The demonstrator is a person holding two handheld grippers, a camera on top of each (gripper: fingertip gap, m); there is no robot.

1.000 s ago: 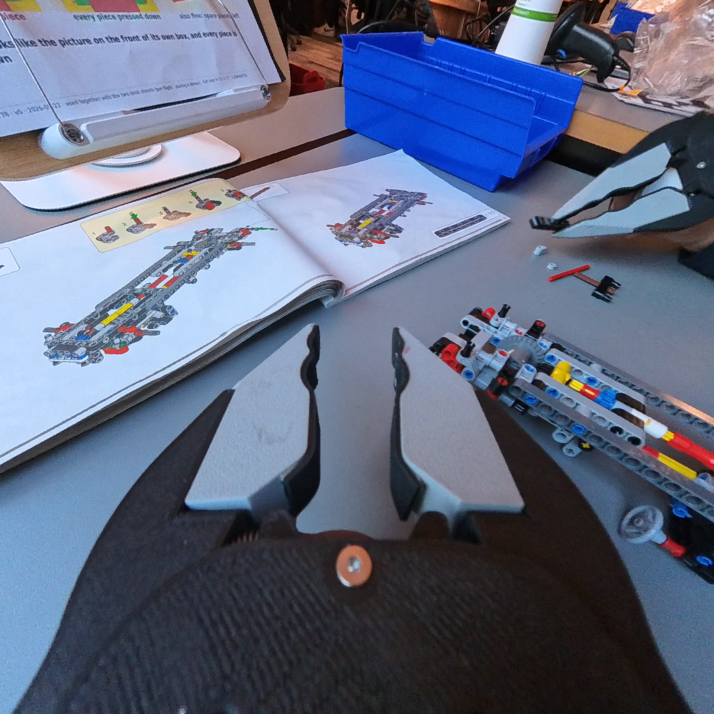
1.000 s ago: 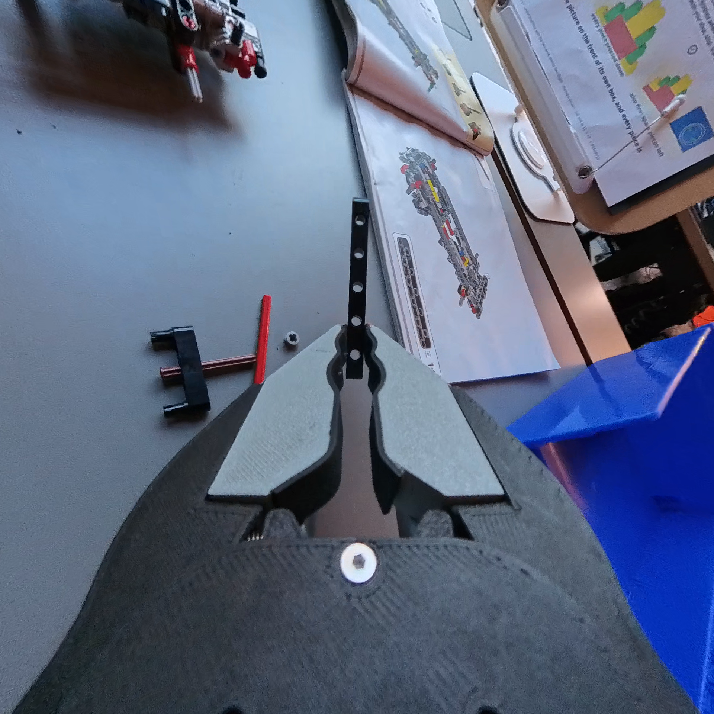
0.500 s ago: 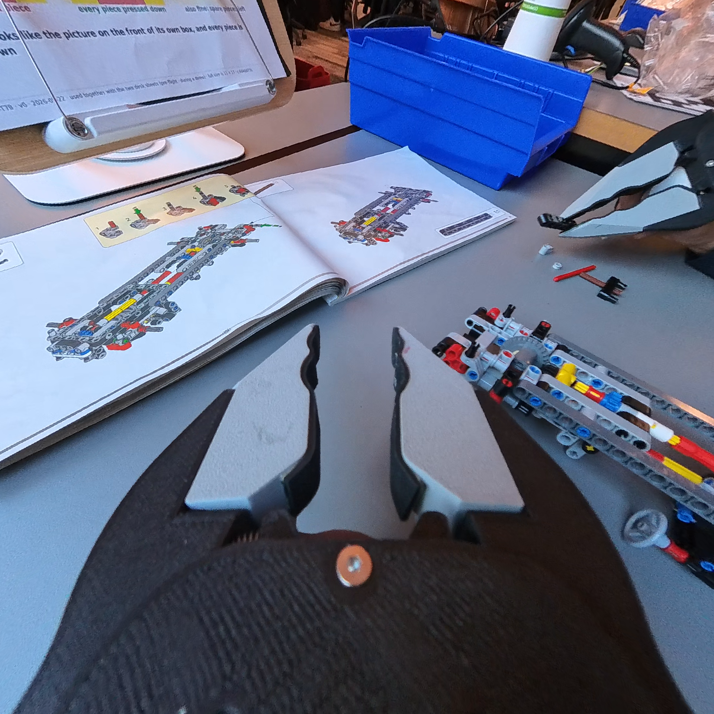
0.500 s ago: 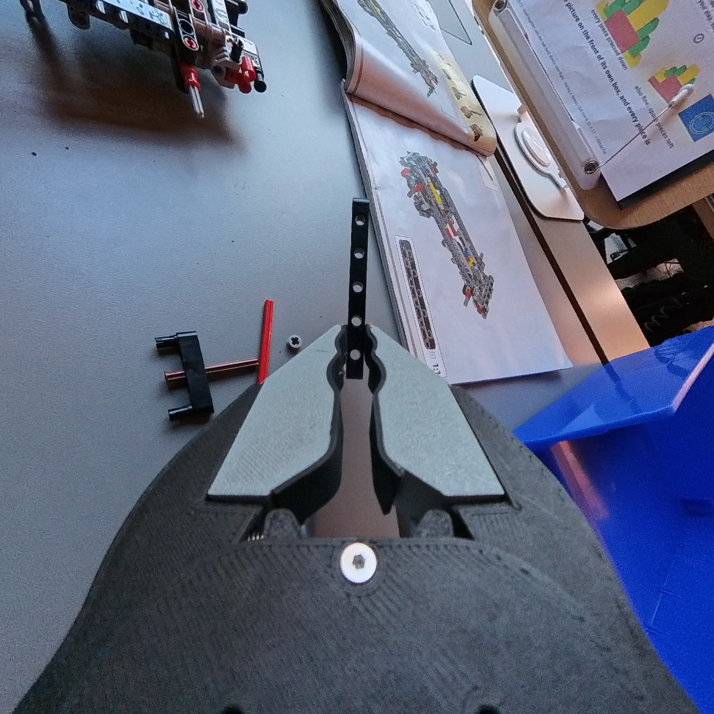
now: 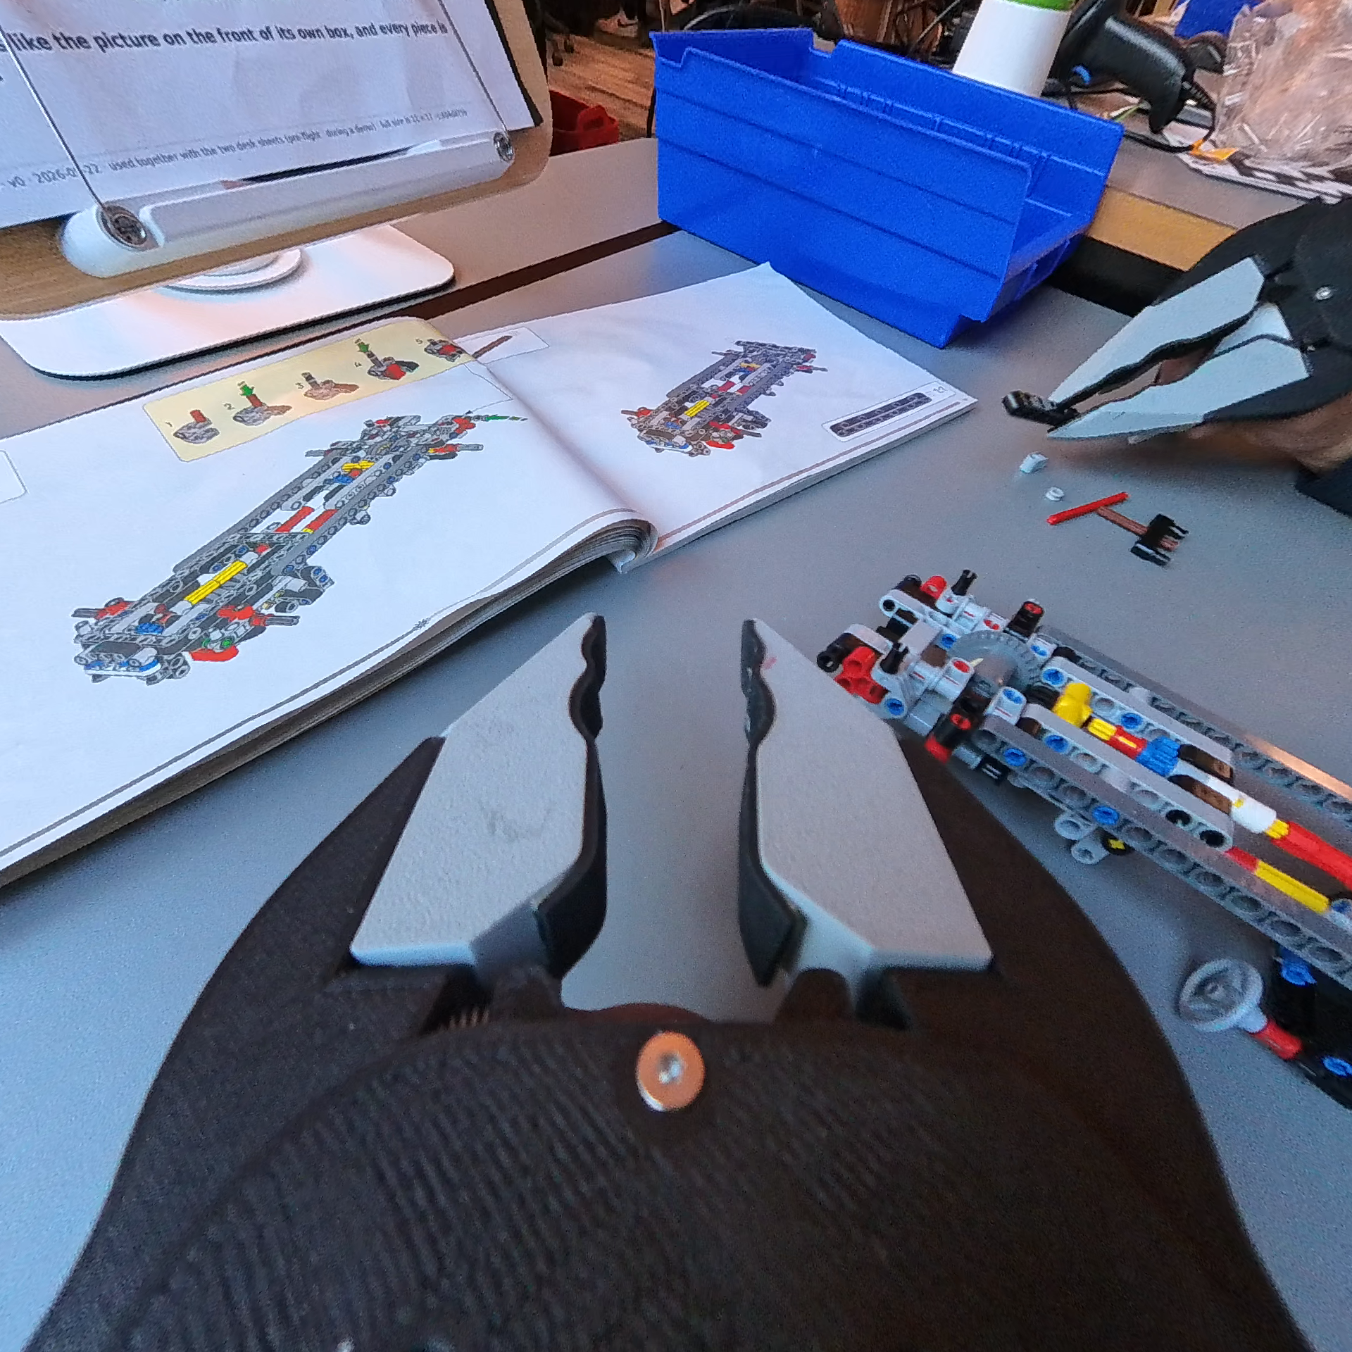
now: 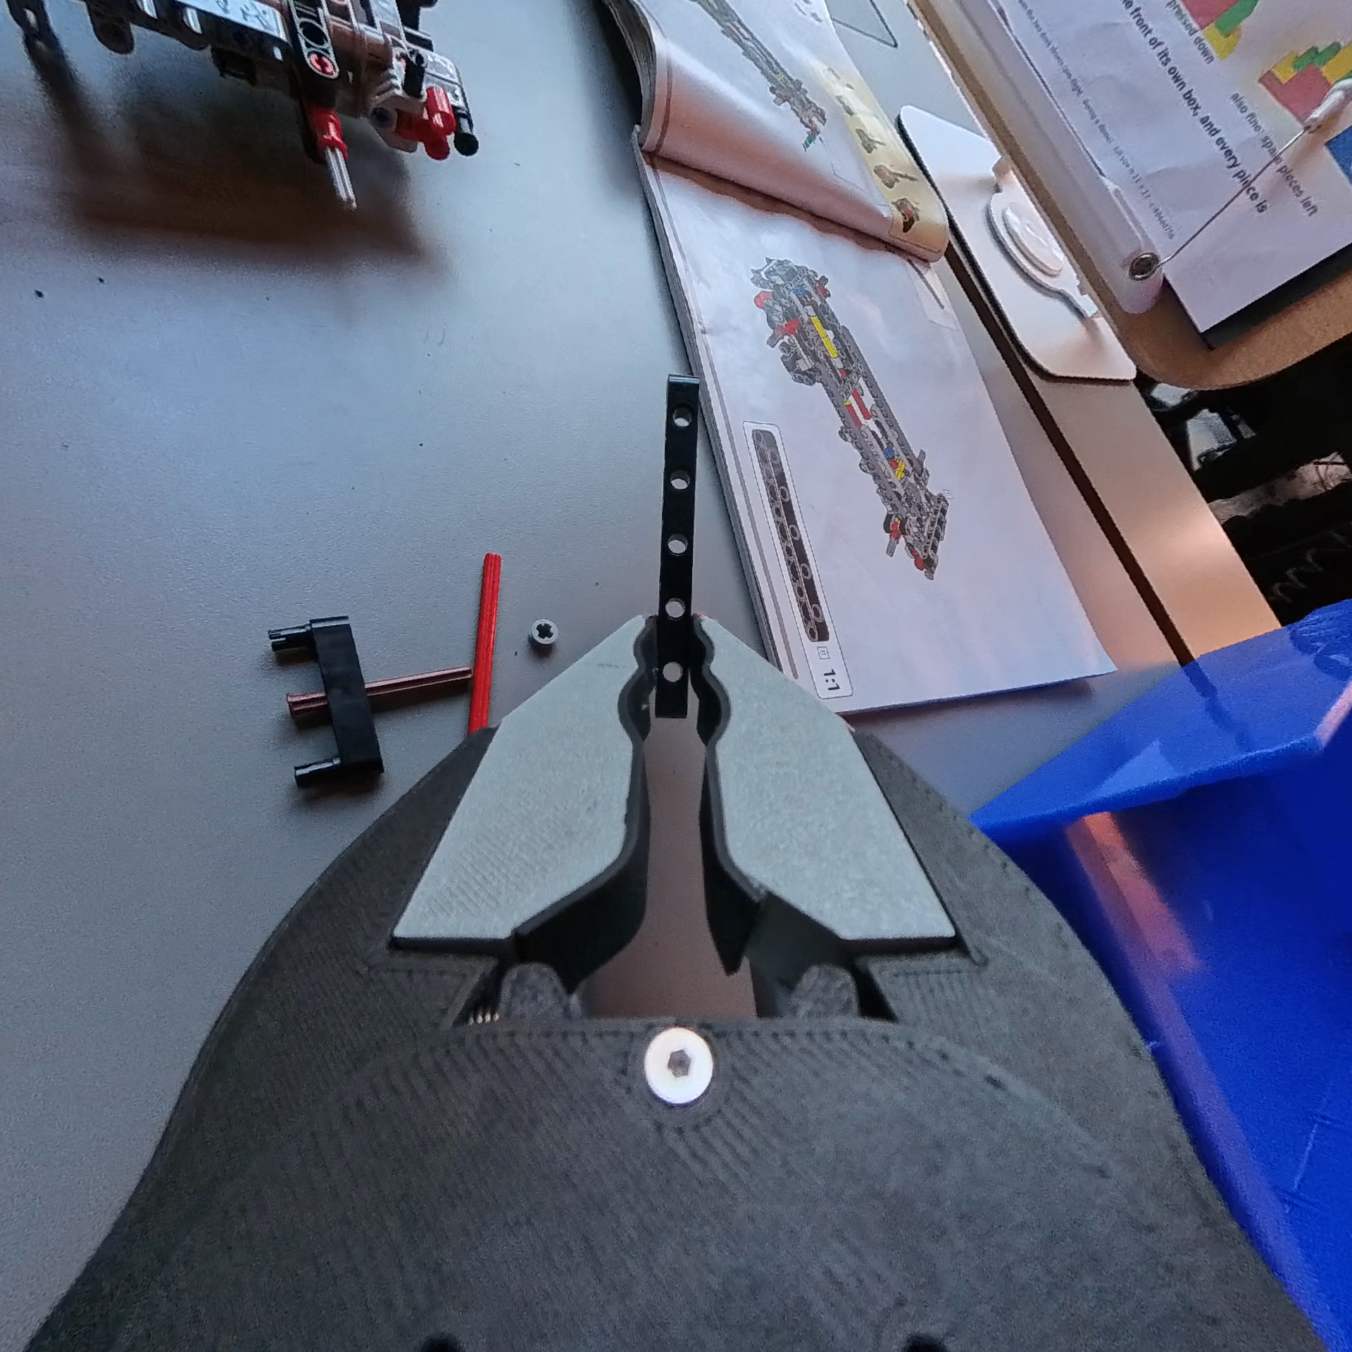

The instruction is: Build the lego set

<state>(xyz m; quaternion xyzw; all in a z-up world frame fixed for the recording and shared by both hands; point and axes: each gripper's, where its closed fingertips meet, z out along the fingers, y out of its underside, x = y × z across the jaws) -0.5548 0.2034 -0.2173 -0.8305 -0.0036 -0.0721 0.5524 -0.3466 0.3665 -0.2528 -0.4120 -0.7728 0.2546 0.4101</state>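
Observation:
My right gripper (image 6: 673,629) is shut on a thin black beam with holes (image 6: 679,512), which sticks out forward past the fingertips, above the grey table. In the left wrist view the right gripper (image 5: 1053,421) shows at the far right with the beam's black end (image 5: 1024,404) at its tips. My left gripper (image 5: 673,636) is open and empty over the table, between the open instruction booklet (image 5: 366,512) and the long grey model (image 5: 1061,717) to its right.
Loose parts lie below the right gripper: a red axle (image 6: 484,636), a brown axle through a black connector (image 6: 340,699), a small grey bush (image 6: 543,633). A blue bin (image 5: 878,175) stands at the back. A document stand (image 5: 219,219) is behind the booklet. A grey wheel part (image 5: 1214,991) lies by the model. The grippers' ends are close to 30 cm from one another. The red axle (image 6: 484,636) is about 4 cm from my right fingertips and 25 cm from my left. Seen from the left wrist view (image 5: 1080,510) as well.
The left gripper has drifted slightly forward and stays open. The right gripper has shifted a little with the black beam still in its grasp.

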